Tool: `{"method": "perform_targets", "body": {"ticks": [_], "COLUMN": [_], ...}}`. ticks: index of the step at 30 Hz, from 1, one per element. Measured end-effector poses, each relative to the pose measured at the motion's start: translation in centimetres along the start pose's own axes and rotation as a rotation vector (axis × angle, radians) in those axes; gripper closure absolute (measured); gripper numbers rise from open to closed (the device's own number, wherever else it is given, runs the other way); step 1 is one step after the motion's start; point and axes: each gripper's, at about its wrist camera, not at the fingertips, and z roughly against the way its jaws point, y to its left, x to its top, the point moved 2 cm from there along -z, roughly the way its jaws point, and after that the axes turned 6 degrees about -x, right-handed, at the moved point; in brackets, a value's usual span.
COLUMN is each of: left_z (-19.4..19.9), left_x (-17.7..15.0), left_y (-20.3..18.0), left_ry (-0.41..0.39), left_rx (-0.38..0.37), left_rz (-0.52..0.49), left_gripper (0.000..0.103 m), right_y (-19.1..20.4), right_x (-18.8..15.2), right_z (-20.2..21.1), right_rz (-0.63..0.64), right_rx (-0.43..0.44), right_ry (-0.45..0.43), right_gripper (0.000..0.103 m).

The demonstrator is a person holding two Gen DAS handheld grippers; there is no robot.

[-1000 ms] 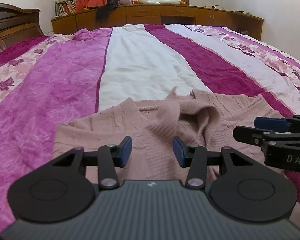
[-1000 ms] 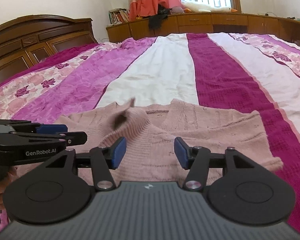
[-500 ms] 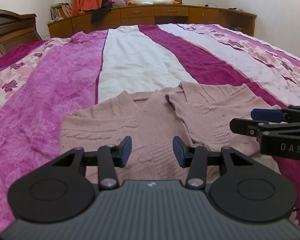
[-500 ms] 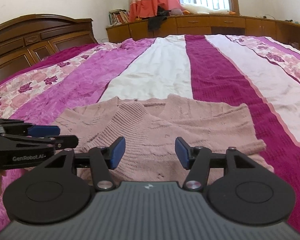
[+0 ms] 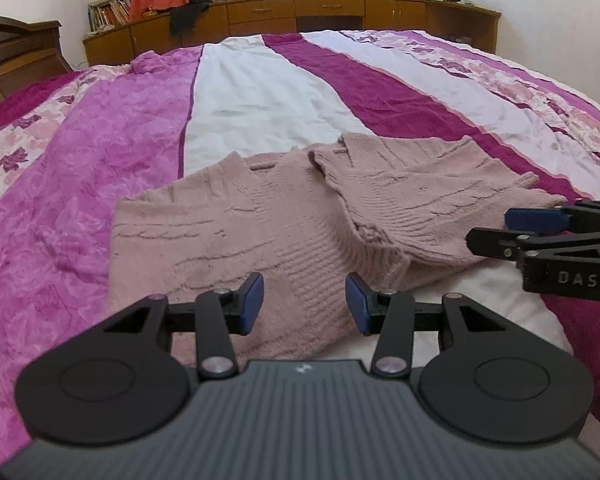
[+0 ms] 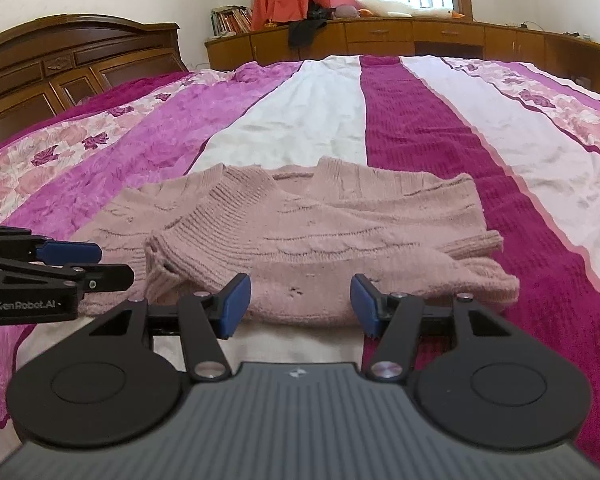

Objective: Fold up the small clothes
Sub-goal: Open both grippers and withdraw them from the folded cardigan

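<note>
Nearest to me, my left gripper hangs low over the near hem, fingers spread wide, nothing between them. My right gripper sits just beside it, also wide apart and empty, aimed at the folded edge closest to me.

Right beyond the fingertips lies the sweater, a pink knit spread on the bedspread, collar pointing away from me. In the left view its right side lies doubled over the body, and a ribbed cuff ends near the middle. The left side lies flat and single.

This knit looks soft and floppy, thick enough to bunch, light enough to lift with one pinch. I judge it will sag and stretch if I hold it by a single point, so two grips spaced apart should keep an edge straight. It should not slip much on these pads; the loose stitches may snag instead. The hem corners near me look like the best hold, or the flat left edge for the matching fold.

Farther off, striped covers run to the cabinets under the window. The headboard stands at the left.
</note>
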Motion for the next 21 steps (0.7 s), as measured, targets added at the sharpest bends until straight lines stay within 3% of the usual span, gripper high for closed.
{"method": "perform_targets", "body": {"ticks": [11, 21], "left_z": [0.4, -1.9], "left_x": [-0.8, -0.7], "left_y": [-2.1, -3.6], "left_ry": [-0.002, 0.003], "left_rx": [-0.073, -0.038], "left_rz": [-0.036, -0.089], "left_gripper": [0.056, 0.056], "right_y": [0.3, 0.0], "right_x": [-0.5, -0.8], "right_z": [0.0, -0.1], "right_rz": [0.010, 0.002], "right_rx": [0.004, 0.003], "right_ry": [0.005, 0.015], "right_gripper": [0.040, 0.040]}}
